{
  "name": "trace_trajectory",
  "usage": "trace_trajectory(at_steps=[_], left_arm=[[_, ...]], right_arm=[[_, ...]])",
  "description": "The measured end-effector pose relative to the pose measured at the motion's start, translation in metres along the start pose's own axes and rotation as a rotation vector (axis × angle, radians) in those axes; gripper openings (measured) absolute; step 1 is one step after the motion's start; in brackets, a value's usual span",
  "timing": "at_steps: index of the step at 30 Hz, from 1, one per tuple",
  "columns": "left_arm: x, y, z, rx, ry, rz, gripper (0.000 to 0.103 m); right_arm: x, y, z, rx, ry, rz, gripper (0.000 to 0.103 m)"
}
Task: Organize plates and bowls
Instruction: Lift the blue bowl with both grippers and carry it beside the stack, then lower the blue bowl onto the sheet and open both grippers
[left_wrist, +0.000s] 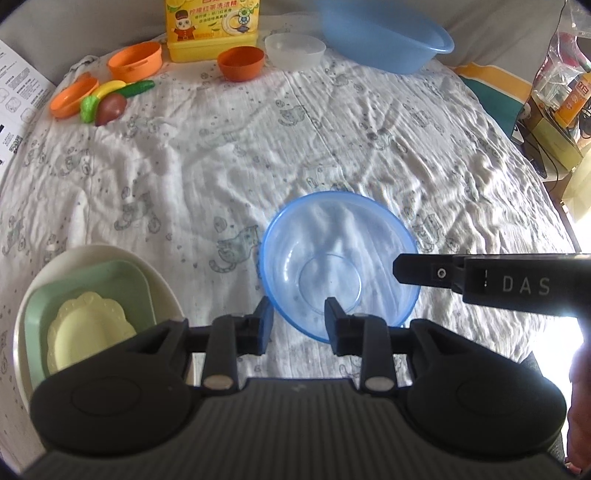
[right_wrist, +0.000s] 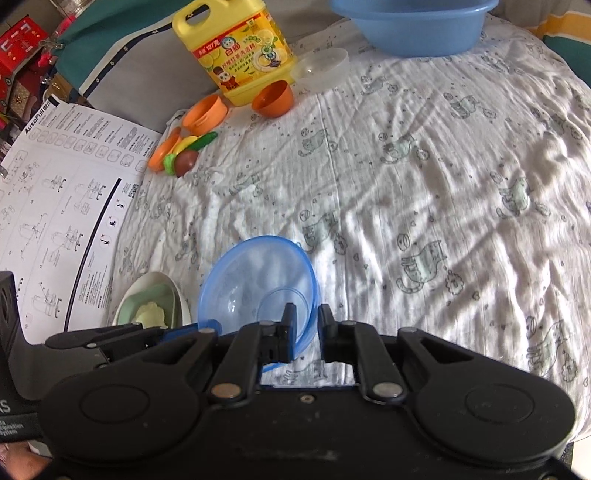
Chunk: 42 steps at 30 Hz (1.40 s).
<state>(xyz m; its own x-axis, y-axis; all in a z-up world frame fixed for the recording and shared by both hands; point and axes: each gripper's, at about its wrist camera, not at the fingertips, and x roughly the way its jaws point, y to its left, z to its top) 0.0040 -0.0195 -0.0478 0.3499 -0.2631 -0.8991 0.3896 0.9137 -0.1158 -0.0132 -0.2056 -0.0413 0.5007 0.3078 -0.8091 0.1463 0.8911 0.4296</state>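
Observation:
A clear blue bowl sits on the patterned cloth, also in the right wrist view. My left gripper is open, its fingers straddling the bowl's near rim. My right gripper is narrowly open with the bowl's right rim between its fingers; it shows in the left wrist view at that rim. To the left, a yellow scalloped plate lies in a green square plate on a cream plate. Far back stand an orange bowl, a clear bowl and an orange dish.
A yellow detergent jug and a large blue basin stand at the back. Toy vegetables and an orange lid lie at the back left. A printed instruction sheet covers the left edge. Clutter sits beyond the right edge.

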Motion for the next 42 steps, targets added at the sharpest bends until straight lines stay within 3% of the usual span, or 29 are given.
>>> trace_trajectory(at_steps=[25,28,30,31,32,34,42], left_arm=[[0.012,0.003,-0.002,-0.003,0.015,0.016,0.032],[0.01,0.002,-0.003,0.005,0.003,0.033,0.044],[0.005,0.001,-0.003,0.011,-0.022,0.059,0.078],[0.001,0.001,-0.003,0.016,-0.045,0.079,0.086],[-0.003,0.001,-0.002,0.021,-0.065,0.095,0.098],[-0.011,0.002,-0.001,0.029,-0.107,0.121,0.103],[-0.021,0.024,0.001,-0.058,-0.135,0.147,0.103]], right_arm=[[0.006,-0.004,-0.004,0.003,0.015,-0.019,0.017],[0.004,-0.002,-0.004,-0.006,-0.001,-0.032,0.033],[0.002,-0.001,-0.003,-0.019,-0.014,-0.04,0.049],[0.001,-0.001,-0.003,-0.021,-0.023,-0.04,0.073],[-0.002,-0.001,-0.003,-0.024,-0.038,-0.041,0.089],[-0.007,0.001,-0.002,-0.037,-0.073,-0.053,0.1],[-0.009,-0.002,0.003,-0.023,-0.095,-0.078,0.103]])
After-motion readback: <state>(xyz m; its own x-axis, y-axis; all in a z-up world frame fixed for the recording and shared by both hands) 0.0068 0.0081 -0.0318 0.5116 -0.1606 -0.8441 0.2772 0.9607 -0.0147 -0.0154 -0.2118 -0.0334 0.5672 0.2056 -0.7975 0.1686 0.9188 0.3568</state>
